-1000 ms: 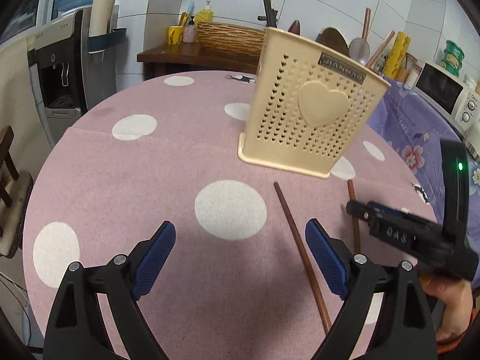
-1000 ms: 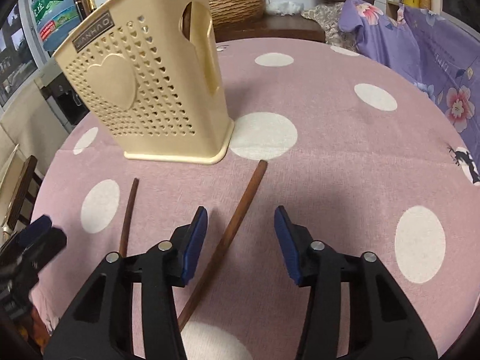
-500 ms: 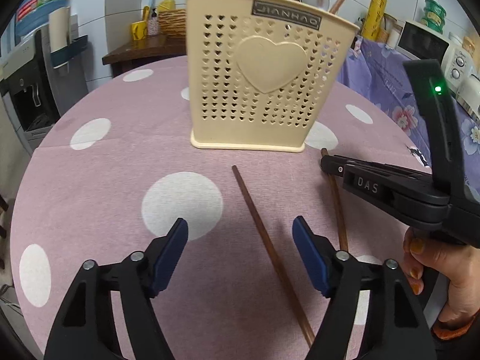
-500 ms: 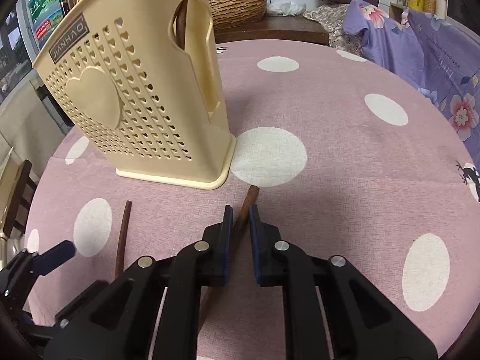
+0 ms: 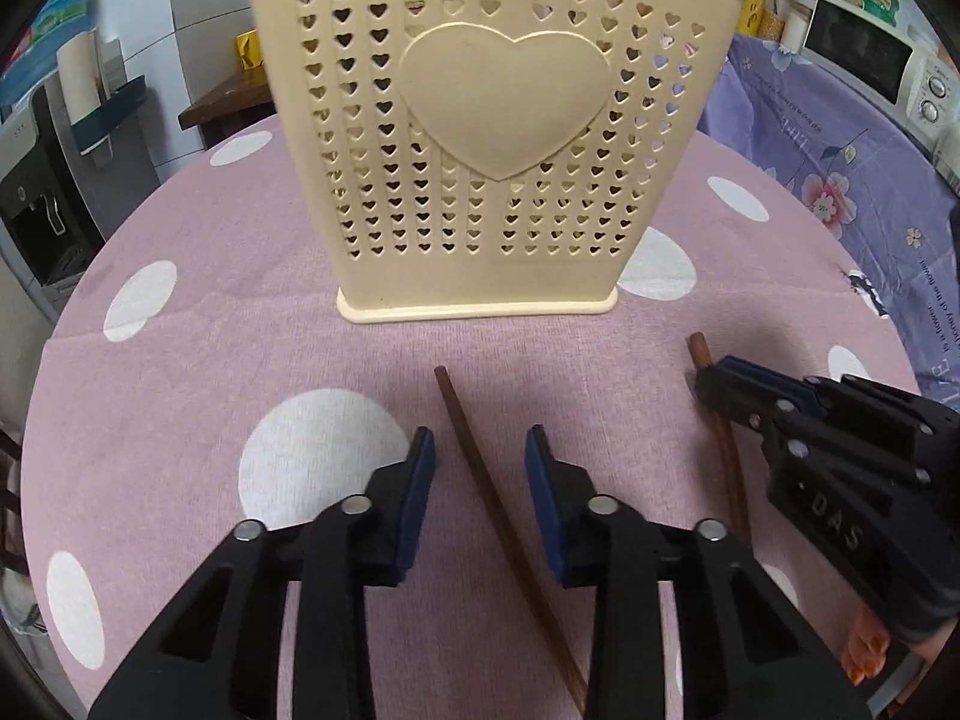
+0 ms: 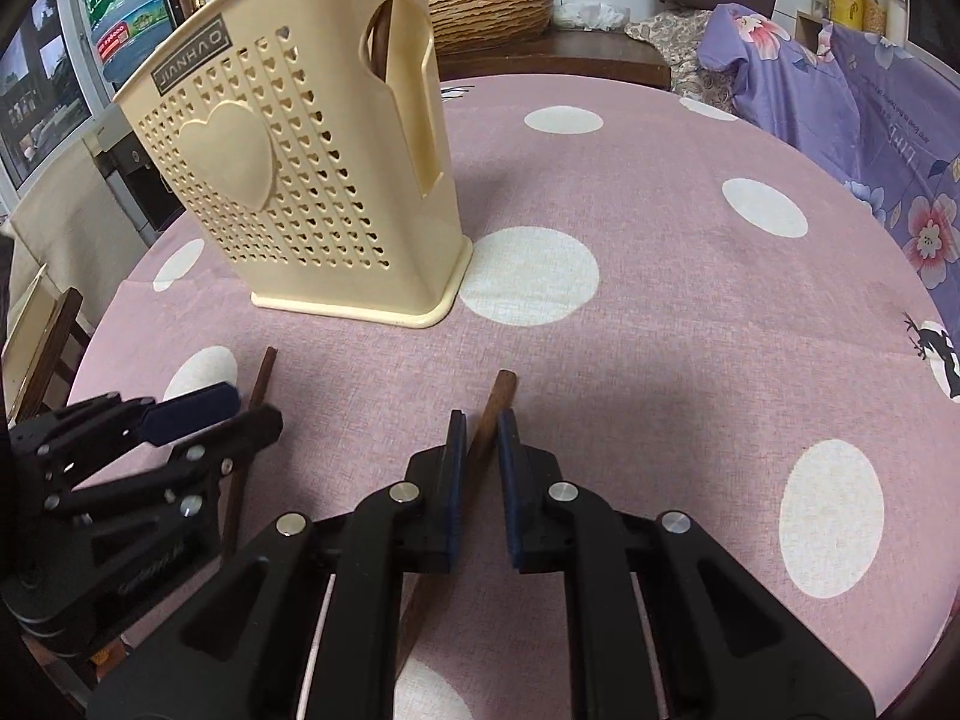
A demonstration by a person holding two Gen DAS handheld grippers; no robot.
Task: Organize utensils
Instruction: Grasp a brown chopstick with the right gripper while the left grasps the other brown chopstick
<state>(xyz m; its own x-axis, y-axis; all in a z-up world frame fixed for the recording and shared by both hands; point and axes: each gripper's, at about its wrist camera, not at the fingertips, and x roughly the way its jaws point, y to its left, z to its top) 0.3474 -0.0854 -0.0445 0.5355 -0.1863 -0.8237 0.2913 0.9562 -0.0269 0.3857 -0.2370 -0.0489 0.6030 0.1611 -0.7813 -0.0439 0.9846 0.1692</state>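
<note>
Two thin brown wooden chopsticks lie on the pink polka-dot counter at six o'clock of the cream heart-perforated plastic holder. Right tongs pinch one chopstick; left tongs, just closing, straddle the other chopstick without touching. Centre it, then squeeze squarely.

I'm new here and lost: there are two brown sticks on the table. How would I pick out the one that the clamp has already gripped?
Find the cream holder with the raised heart on the pink dotted tablecloth. Two brown chopsticks lie in front of it. Yours is the chopstick nearer the holder's open-slotted side, pinched by the right gripper; the other chopstick lies untouched between the left gripper pads.
</note>
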